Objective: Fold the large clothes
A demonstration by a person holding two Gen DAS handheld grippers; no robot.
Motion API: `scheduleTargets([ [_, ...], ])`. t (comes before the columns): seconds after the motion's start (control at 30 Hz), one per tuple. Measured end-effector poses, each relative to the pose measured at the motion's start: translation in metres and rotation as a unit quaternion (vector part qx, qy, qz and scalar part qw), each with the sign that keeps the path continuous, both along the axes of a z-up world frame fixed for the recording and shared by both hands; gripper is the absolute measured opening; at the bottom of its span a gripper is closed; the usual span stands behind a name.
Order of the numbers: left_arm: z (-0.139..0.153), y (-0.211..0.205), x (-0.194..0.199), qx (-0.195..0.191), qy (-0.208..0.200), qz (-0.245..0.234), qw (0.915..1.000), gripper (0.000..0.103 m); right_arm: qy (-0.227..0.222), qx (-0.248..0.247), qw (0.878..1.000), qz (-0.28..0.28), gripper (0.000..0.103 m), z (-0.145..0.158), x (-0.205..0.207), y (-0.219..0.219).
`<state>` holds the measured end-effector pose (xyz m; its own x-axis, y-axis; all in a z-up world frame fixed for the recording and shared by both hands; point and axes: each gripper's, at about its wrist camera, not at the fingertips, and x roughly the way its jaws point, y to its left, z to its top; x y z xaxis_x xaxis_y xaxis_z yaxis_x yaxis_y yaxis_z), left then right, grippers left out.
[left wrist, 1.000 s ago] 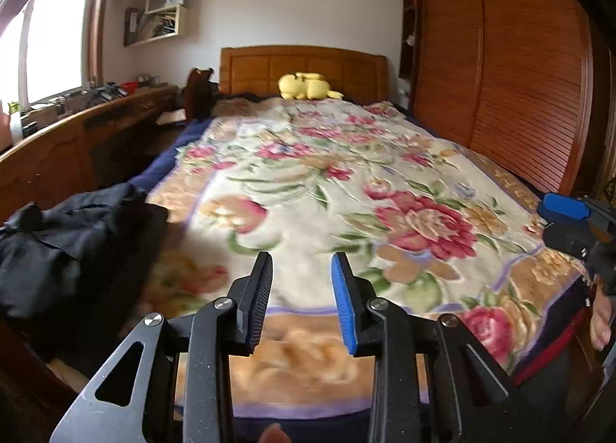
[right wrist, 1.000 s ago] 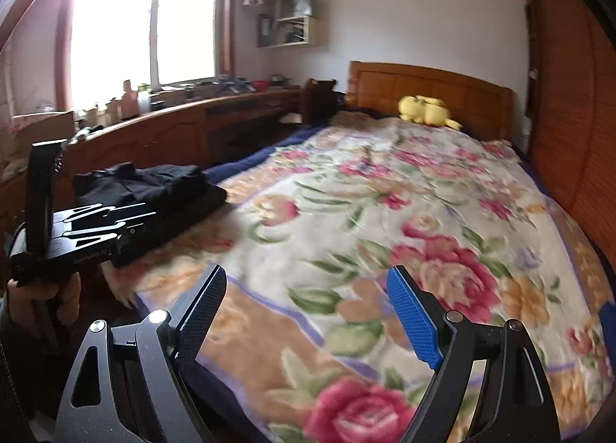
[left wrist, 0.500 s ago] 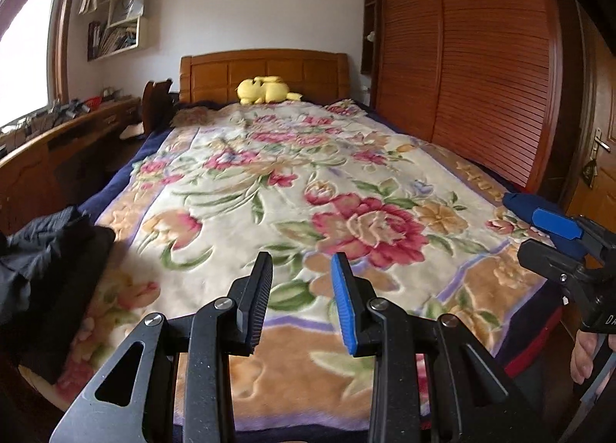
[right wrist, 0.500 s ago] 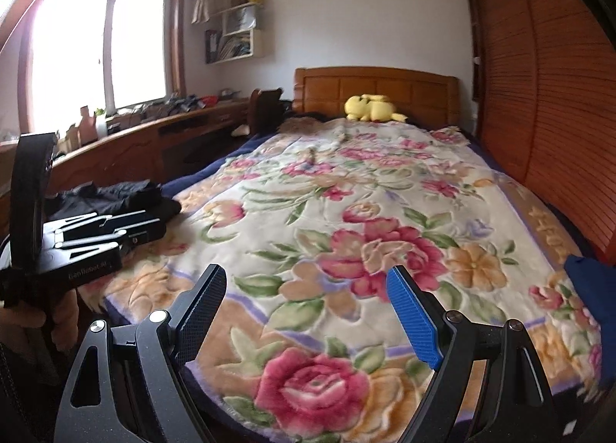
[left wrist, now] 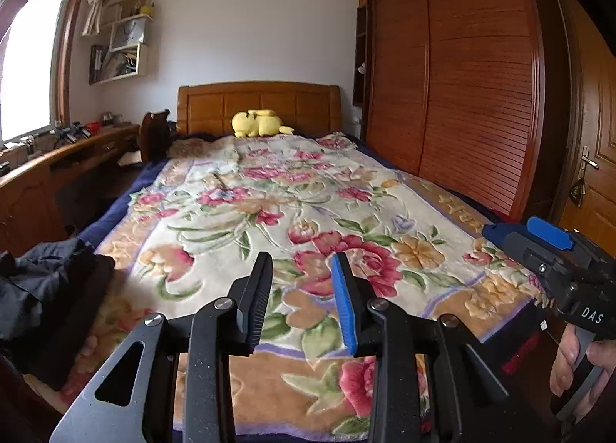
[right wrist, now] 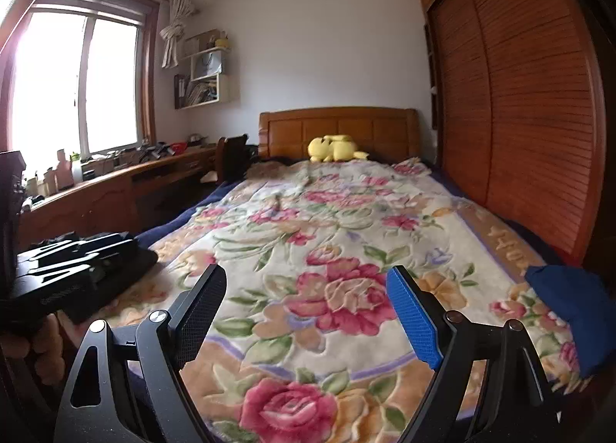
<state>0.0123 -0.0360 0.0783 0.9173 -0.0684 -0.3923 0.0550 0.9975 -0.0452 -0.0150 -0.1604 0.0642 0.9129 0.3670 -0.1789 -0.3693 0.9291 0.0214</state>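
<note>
A pile of dark clothes lies at the left corner of the bed's foot, on a floral blanket. A blue garment rests at the right corner; its far edge shows in the left wrist view. My left gripper hovers over the foot of the bed, jaws a little apart with nothing between them. My right gripper stands wide open and empty over the same end. Each gripper appears in the other's view: the right one before the blue garment, the left one before the dark pile.
A yellow plush toy sits at the wooden headboard. A slatted wardrobe runs along the bed's right side, with a door beyond it. A cluttered wooden desk lines the left wall under the window.
Both views have swung right and lifted. The dark pile has slid toward the left edge, and the blue garment has come into the right wrist view. Neither gripper's jaws have changed.
</note>
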Motion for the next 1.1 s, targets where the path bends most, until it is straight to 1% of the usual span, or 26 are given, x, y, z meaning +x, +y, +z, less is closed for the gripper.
scheduleTargets([
  [0.13,0.004,0.0,-0.005,0.003,-0.007,0.004,1.0,0.033,-0.009,0.005,1.0,-0.006,0.086,-0.002,-0.003,-0.002],
  [0.33,0.002,0.001,-0.005,0.002,-0.004,0.003,1.0,0.033,-0.009,0.003,1.0,-0.007,0.086,-0.008,0.002,0.0],
  [0.53,-0.001,0.0,-0.006,0.001,-0.004,0.004,1.0,0.033,-0.004,0.003,1.0,-0.005,0.086,-0.006,0.009,-0.006],
  [1.1,-0.002,-0.002,-0.005,0.002,-0.003,0.003,1.0,0.033,-0.008,0.0,1.0,-0.004,0.086,-0.006,0.009,-0.01],
])
